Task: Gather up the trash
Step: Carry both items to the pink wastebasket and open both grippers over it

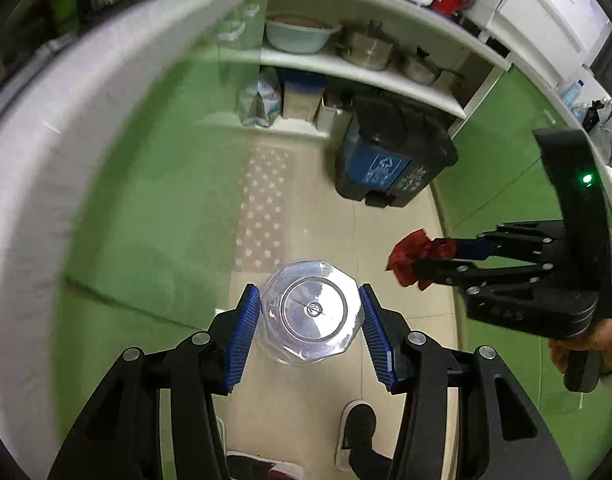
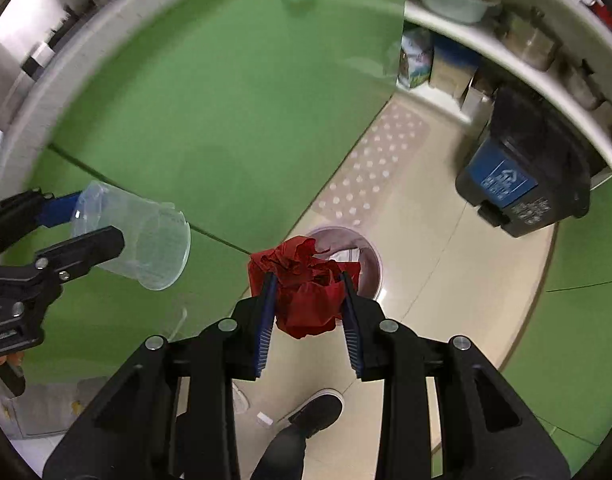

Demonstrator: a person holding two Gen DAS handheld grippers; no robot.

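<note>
Left wrist view looks straight down a clear plastic cup [image 1: 310, 312], its base toward the lens, clamped between the blue pads of the left gripper [image 1: 310, 320]. Off to the right, the right gripper [image 1: 409, 260] pinches a crumpled red paper wad [image 1: 405, 258] at its tips. Both pieces of trash hang above the tiled floor [image 1: 306, 392], and the dark bin with the blue recycling label [image 1: 389, 160] sits ahead with its lid down.

The step in hand looks like carrying both items to a receptacle. To do it well, each grip should hold until its load sits squarely over an opening, and the light cup will likely need a low drop so it does not bounce out.

Right wrist view adds what the other hides: a round open container [image 2: 365, 256] on the floor directly behind the red wad, seemingly the nearer target. It also shows the cup side-on, tilted, mouth pointing away from the left gripper, and a dark shoe [image 2: 317, 412] below.
</note>
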